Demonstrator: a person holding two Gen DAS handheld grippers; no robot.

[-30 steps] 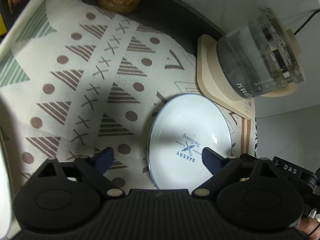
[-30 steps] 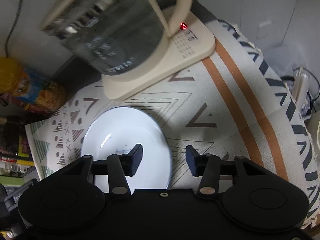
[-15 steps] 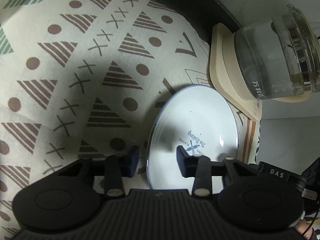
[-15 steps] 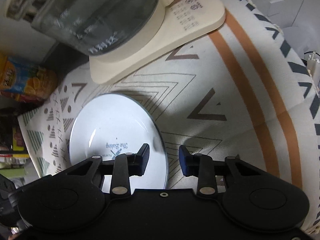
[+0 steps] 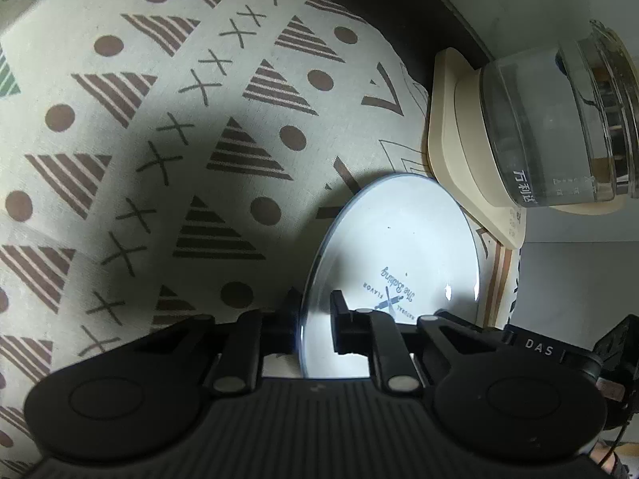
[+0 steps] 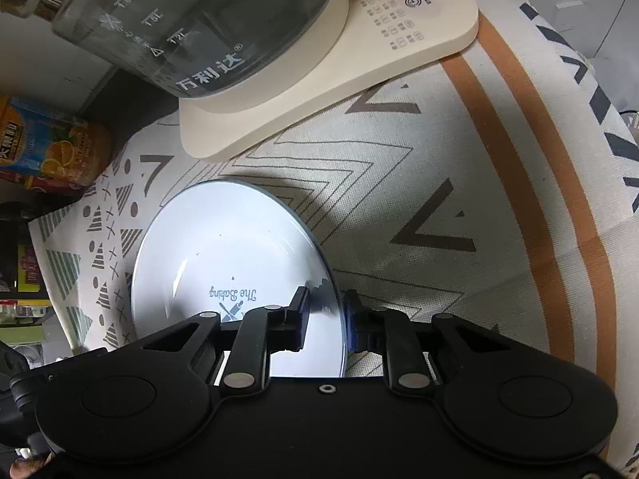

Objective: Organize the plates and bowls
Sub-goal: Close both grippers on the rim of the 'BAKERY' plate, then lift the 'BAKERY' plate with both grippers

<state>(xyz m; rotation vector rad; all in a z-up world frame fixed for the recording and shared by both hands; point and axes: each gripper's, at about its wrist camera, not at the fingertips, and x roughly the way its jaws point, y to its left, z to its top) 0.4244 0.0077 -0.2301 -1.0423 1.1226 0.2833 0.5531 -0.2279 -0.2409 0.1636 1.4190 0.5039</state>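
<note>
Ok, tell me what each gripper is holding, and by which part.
Both have just closed on the white plate: the left gripper pinches its left rim, the right gripper its right rim.

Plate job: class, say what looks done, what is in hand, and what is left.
Done: both claws have reached the plate and have just been closing on its rim, the left claw on one side, the right claw on the opposite side. In hand: that two-sided grip, the plate lying on the cloth by the kettle. Left: lifting and placing it; no stack or bowl shows here.
</note>
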